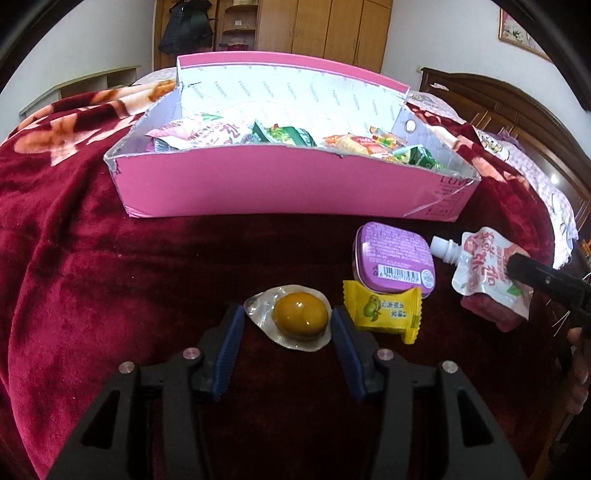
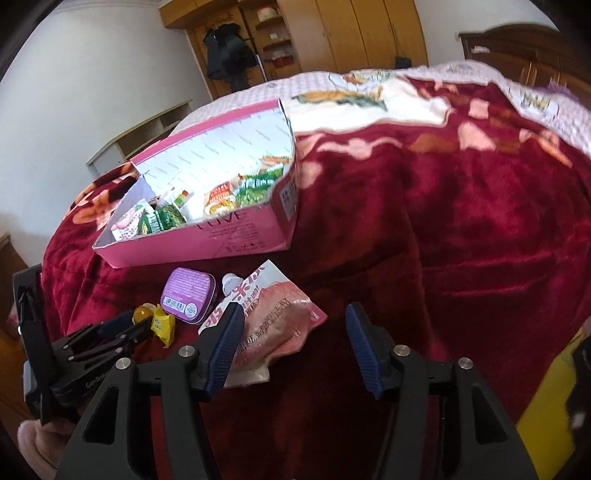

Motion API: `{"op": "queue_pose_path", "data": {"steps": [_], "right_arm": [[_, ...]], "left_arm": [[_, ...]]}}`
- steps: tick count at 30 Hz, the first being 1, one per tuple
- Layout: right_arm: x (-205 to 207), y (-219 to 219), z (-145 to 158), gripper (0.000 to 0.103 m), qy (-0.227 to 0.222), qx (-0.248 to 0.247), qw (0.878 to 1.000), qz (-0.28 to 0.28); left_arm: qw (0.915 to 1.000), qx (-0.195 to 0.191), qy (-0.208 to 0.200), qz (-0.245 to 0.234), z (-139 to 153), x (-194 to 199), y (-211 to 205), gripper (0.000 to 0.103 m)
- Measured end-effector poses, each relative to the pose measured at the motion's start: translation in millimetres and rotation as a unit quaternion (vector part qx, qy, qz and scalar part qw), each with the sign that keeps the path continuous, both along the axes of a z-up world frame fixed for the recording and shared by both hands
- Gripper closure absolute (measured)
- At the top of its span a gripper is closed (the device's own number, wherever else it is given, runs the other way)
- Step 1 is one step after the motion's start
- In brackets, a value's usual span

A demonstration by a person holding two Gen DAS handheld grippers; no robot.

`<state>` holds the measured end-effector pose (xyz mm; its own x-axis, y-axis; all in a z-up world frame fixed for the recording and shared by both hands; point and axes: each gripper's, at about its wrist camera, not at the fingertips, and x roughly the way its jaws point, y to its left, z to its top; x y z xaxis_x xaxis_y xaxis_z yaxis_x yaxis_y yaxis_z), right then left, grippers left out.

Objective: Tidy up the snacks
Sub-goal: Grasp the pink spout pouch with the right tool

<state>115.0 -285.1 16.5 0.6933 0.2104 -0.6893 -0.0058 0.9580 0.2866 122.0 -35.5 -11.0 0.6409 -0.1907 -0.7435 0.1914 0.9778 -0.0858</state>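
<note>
A brown egg sealed in a clear packet [image 1: 301, 315] lies on the red blanket, between the blue pads of my left gripper [image 1: 288, 321]. The pads stand open on either side of it without pressing. Just right of it are a yellow candy [image 1: 382, 312], a purple tin [image 1: 395, 254] and a white-and-pink spout pouch [image 1: 484, 269]. My right gripper [image 2: 295, 325] is open over the pouch [image 2: 273, 321], its left pad overlapping the pouch's edge. Behind them stands the pink box [image 1: 280, 184] holding several snack packets.
A dark red flowered blanket [image 2: 461, 221] covers the bed, with wide bare cloth to the right of the box [image 2: 221, 240]. A wooden headboard [image 1: 491, 99] and wardrobe [image 1: 325, 29] stand behind. A hand [image 1: 580, 354] shows at the right edge.
</note>
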Motion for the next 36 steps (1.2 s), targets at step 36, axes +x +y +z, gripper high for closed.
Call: {"op": "queue_pose_path", "data": {"steps": [36], "right_arm": [[-8,21,-23,0.043,-0.046,0.083,0.995,-0.004]], "left_arm": [[0.9997,-0.009,-0.014,0.019,-4,1,-1,0.060]]}}
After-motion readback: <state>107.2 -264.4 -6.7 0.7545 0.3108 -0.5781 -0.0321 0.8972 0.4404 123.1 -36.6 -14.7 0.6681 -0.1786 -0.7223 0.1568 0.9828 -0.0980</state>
